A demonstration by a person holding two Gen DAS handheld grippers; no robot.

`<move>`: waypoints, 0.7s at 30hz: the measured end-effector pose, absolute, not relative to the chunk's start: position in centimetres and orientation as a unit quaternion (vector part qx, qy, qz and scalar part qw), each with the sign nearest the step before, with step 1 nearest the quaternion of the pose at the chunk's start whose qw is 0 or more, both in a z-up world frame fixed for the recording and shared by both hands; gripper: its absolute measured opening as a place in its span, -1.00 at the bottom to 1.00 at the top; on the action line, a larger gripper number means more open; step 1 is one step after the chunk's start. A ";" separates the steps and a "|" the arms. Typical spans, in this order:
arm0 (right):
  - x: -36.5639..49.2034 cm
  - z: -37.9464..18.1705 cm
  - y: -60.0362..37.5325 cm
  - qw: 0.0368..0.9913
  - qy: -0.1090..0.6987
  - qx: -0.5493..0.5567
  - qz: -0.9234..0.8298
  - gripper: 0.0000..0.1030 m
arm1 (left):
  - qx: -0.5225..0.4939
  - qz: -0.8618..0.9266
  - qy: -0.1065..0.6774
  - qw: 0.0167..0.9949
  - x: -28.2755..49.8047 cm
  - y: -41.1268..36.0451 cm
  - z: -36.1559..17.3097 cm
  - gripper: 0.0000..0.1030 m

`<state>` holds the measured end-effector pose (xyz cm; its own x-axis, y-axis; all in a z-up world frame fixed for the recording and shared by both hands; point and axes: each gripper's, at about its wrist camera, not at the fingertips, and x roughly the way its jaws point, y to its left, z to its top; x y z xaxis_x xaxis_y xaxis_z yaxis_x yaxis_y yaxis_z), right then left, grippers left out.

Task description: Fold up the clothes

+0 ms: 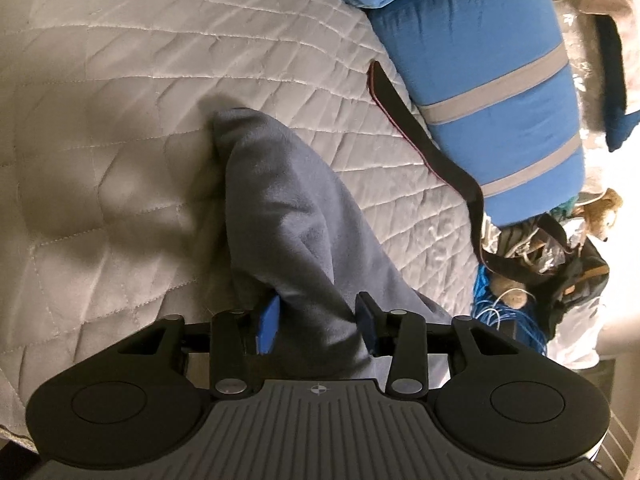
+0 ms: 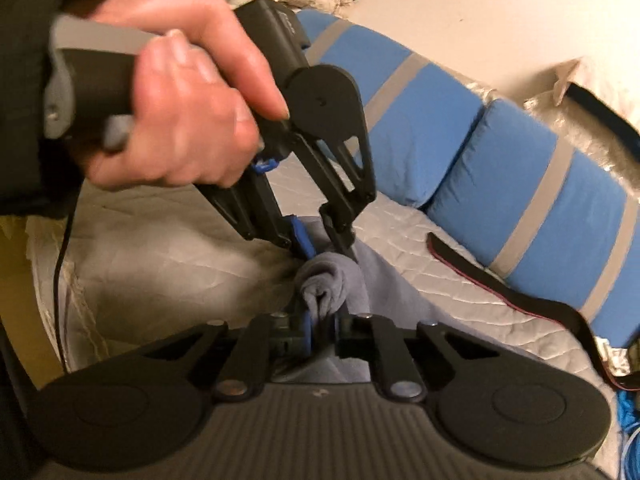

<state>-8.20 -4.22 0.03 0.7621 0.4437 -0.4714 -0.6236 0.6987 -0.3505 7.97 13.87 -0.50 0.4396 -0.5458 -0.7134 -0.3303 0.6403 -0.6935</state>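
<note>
No legible text, label, brand or number is showing in either view. A small crosshair sign is appearing on the ribbed grey housing (image 1: 320, 420) of the left gripper; a faint mark on the other housing is staying unreadable.

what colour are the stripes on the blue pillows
Grey stripes on the blue fabric pillows, clearest in the right wrist view.

Bed: we've got a quilted pale grey bedspread (image 1: 120, 92) covering it, a bit wrinkled.
Garment: we see a grey-blue fleece piece (image 1: 288, 208) lying bunched on the quilt.
Strap: a dark strap (image 1: 420, 128) with a red edge lies just beside the cushions.
Cushions: blue cushions with grey stripes (image 1: 480, 60) along the far edge.
</note>
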 end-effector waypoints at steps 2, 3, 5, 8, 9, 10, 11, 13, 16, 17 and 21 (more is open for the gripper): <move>-8.6 0.3 -5.0 0.910 0.176 -0.243 0.285 -0.86 | -0.411 -0.070 0.524 0.742 8.1 13.5 -0.5 -0.71; -8.8 0.5 -5.5 0.913 0.177 -0.235 0.281 -0.86 | -0.409 -0.067 0.523 0.745 8.1 13.5 -0.4 -0.73; -9.0 0.6 -6.3 0.917 0.184 -0.215 0.281 -0.87 | -0.409 -0.062 0.519 0.748 8.1 13.5 -0.4 -0.74; -9.4 0.8 -7.6 0.922 0.190 -0.199 0.273 -0.98 | -0.412 -0.063 0.519 0.747 8.2 13.7 -0.6 -0.75; -9.6 0.9 -8.2 0.926 0.188 -0.188 0.270 -0.98 | -0.407 -0.063 0.518 0.750 8.1 13.5 -0.5 -0.74; -9.7 1.1 -8.5 0.928 0.187 -0.176 0.270 -0.98 | -0.401 -0.062 0.517 0.753 8.1 13.4 -0.4 -0.74; -9.6 1.1 -8.8 0.928 0.190 -0.168 0.272 -0.76 | -0.401 -0.060 0.517 0.754 8.2 13.4 -0.4 -0.74; -9.6 1.2 -9.2 0.929 0.196 -0.151 0.276 -0.22 | -0.404 -0.054 0.516 0.753 8.3 13.6 -0.5 -0.74; -9.4 1.7 -9.0 0.931 0.192 -0.131 0.280 0.29 | -0.408 -0.052 0.515 0.752 8.3 13.6 -0.5 -0.74; -9.4 1.9 -8.9 0.934 0.187 -0.129 0.278 0.29 | -0.404 -0.051 0.514 0.755 8.3 13.4 -0.4 -0.74; -9.5 1.7 -8.6 0.936 0.183 -0.124 0.272 0.26 | -0.403 -0.051 0.514 0.756 8.3 13.1 -0.3 -0.73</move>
<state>-9.46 -8.64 1.67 0.7846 0.4641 -0.4111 -0.5553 0.8210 -0.1330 8.27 13.14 -0.27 0.4671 -0.4914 -0.7351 -0.3367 0.6699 -0.6617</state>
